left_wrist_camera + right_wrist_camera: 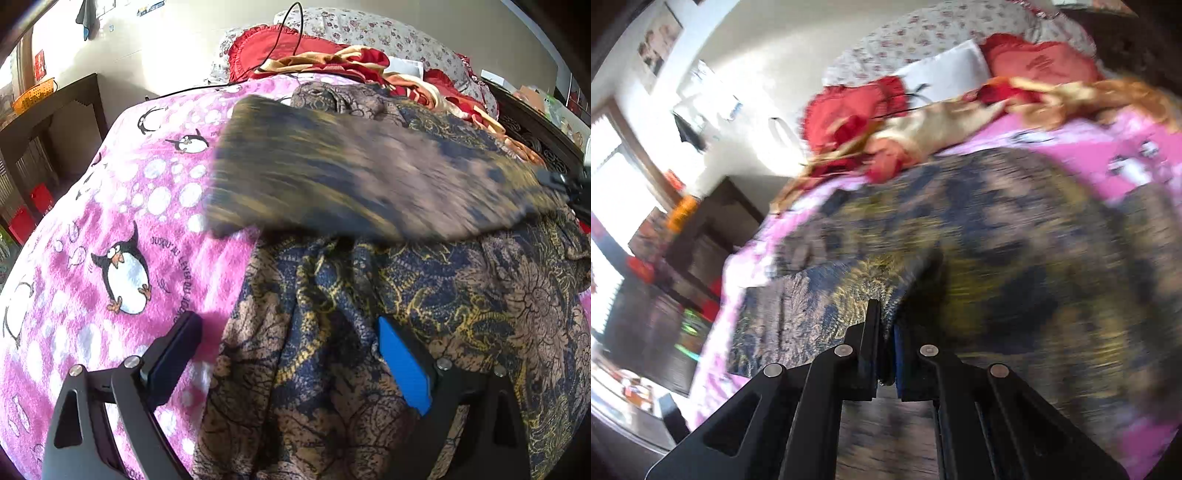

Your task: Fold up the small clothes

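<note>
The bed fills both views, covered by a pink penguin blanket (110, 206) that runs off to the left in the left wrist view. At the head end sits a floral pillow (369, 29), with red and cream bedding (332, 59) bunched just in front of it, and a black cable (280, 33) loops up across the red. A dark wooden cabinet (55, 122) stands beside the bed on the left, an orange basket (31, 94) on top.

Now the garment: a brown, navy and gold patterned cloth (424, 302) lies rumpled on the blanket, spread from the middle to the right edge. One flap of it is lifted clear and stretched across the frame, smeared with blur, its far end running into the right gripper (565, 184) at the right edge.

The right wrist view shows that grip close up: the right gripper (884, 332) has its jaws pinched together on a fold of the cloth (831, 295), the fabric draping away in front, everything streaked.

The left gripper (291, 343) hangs low over the near part of the cloth, jaws spread wide, nothing between them. Its right pad (402, 365), bright blue, is over the fabric; the left finger (177, 354) is over the pink blanket just beside the cloth's edge.
</note>
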